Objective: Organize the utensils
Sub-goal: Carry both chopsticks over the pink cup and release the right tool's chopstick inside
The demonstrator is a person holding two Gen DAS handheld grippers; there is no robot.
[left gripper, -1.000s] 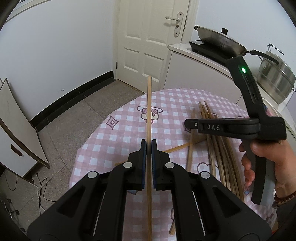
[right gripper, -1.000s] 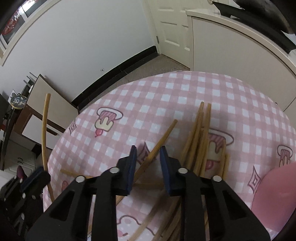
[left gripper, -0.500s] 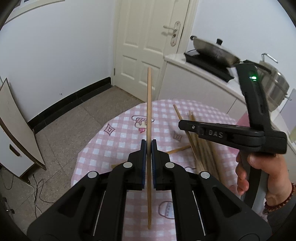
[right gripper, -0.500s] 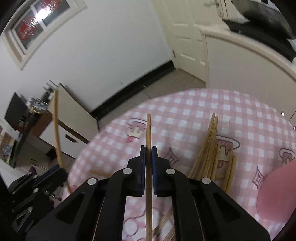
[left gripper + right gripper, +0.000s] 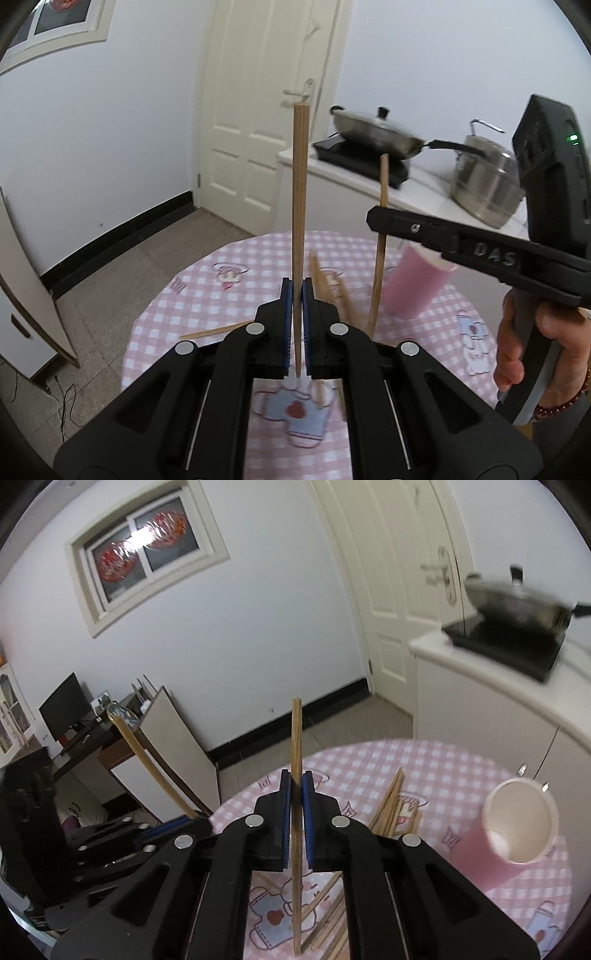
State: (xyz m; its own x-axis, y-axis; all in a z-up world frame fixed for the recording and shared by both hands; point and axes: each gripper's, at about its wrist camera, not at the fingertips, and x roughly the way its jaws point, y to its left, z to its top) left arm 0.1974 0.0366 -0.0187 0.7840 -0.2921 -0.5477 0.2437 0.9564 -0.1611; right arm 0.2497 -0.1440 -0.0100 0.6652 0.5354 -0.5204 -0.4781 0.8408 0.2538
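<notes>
Wooden chopsticks stand upright in both of your tools, so carry them steadily: keep each wrist level and lower the sticks tip-first into the pink cup (image 5: 517, 834), which lies tilted on the table ahead and to the right of your right gripper (image 5: 295, 801), mouth turned toward you. I judge the cup may roll or slide when a tip nudges its rim, so ease in slowly and let go only once the stick is well inside.

Your left gripper (image 5: 297, 314) is closed tight on one chopstick (image 5: 298, 221), blue pads pressed to either side, the stick rising above the jaws and hanging a little below them. Your right gripper is clamped the same way on a second chopstick (image 5: 296, 775), held clear of the checked tablecloth (image 5: 443, 775).

Beyond and just right of the right jaws, the loose chopsticks (image 5: 391, 808) lie heaped on the cloth, waiting their turn.
</notes>
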